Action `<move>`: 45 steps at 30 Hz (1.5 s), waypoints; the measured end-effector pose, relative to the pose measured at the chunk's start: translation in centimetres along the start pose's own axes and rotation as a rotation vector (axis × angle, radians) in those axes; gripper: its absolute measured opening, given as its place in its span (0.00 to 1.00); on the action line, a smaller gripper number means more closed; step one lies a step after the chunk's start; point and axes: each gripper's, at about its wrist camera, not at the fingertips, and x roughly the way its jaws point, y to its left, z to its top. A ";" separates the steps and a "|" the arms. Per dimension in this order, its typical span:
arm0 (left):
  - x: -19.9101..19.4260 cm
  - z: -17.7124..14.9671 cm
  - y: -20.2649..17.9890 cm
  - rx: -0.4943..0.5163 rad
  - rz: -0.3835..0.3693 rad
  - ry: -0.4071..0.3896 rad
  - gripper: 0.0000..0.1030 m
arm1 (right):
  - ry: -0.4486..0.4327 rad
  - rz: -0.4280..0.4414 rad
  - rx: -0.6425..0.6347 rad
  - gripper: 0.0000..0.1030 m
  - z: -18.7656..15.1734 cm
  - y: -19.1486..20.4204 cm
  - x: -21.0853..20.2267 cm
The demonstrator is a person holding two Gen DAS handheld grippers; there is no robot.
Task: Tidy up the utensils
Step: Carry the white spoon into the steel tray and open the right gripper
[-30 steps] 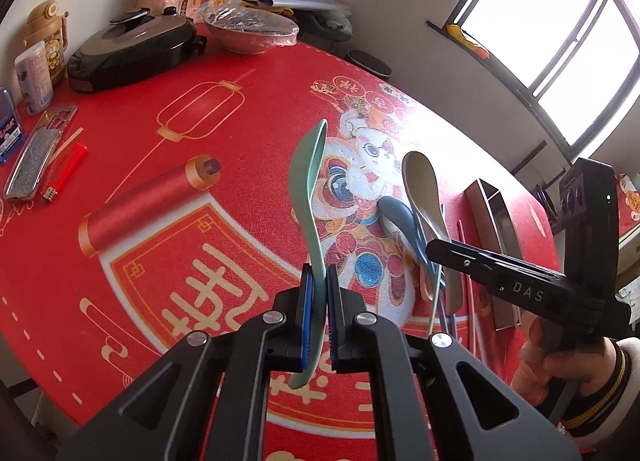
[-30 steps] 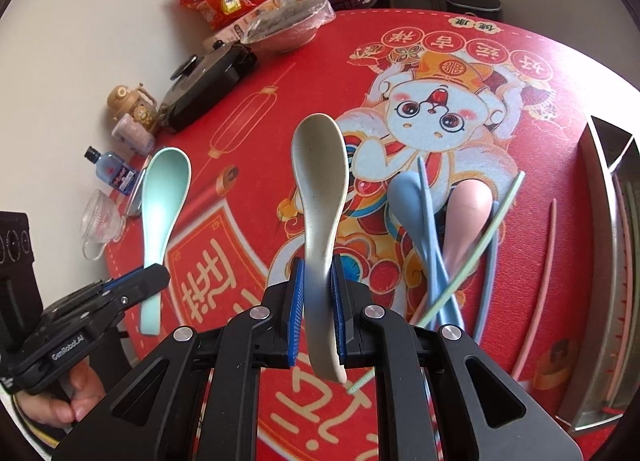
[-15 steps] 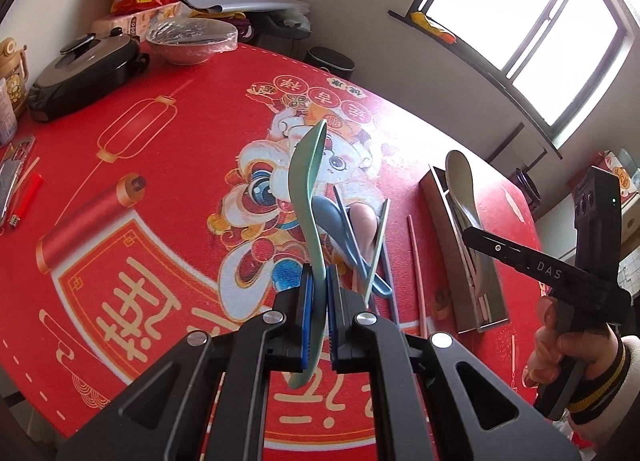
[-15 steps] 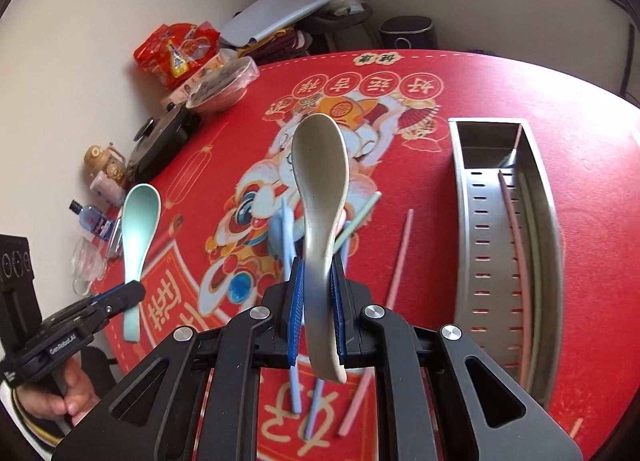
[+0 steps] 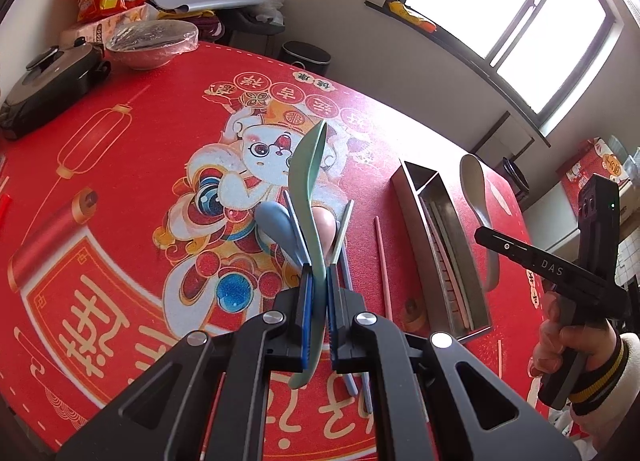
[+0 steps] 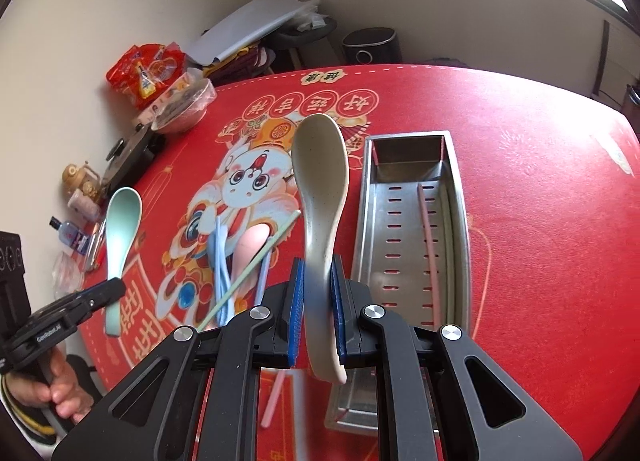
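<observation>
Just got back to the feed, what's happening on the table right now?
A person holds a gripper in each hand, sorting utensils on the red tablecloth. The left gripper is shut on a green spoon, the right gripper on a beige spoon, both held above the table. The metal tray already holds a pink chopstick. A blue spoon, a pink spoon and more chopsticks lie loose on the cloth.
</observation>
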 end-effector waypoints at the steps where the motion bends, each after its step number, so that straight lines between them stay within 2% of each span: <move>1: 0.2 0.1 -0.1 0.002 -0.003 0.001 0.06 | 0.000 -0.006 0.002 0.13 0.1 -0.1 0.0; 9: 1.8 1.0 -1.0 0.003 -0.029 0.015 0.06 | 0.021 -0.043 0.015 0.13 0.8 -1.8 1.3; 16: 2.9 0.9 -1.3 0.001 -0.045 0.041 0.06 | 0.160 -0.075 0.097 0.13 -1.3 -4.0 5.6; 20: 3.4 0.7 -1.3 -0.002 -0.049 0.057 0.06 | 0.199 -0.082 0.125 0.13 -2.6 -4.7 6.5; 31: 4.1 0.1 -3.1 0.032 -0.074 0.083 0.06 | 0.238 -0.127 0.168 0.13 -4.0 -5.8 6.7; 39: 3.8 -0.2 -3.5 0.037 -0.080 0.083 0.06 | 0.250 -0.192 0.143 0.13 -4.1 -5.7 6.4; 45: 3.6 -0.3 -3.7 0.034 -0.088 0.080 0.06 | 0.249 -0.203 0.143 0.14 -4.2 -5.6 5.6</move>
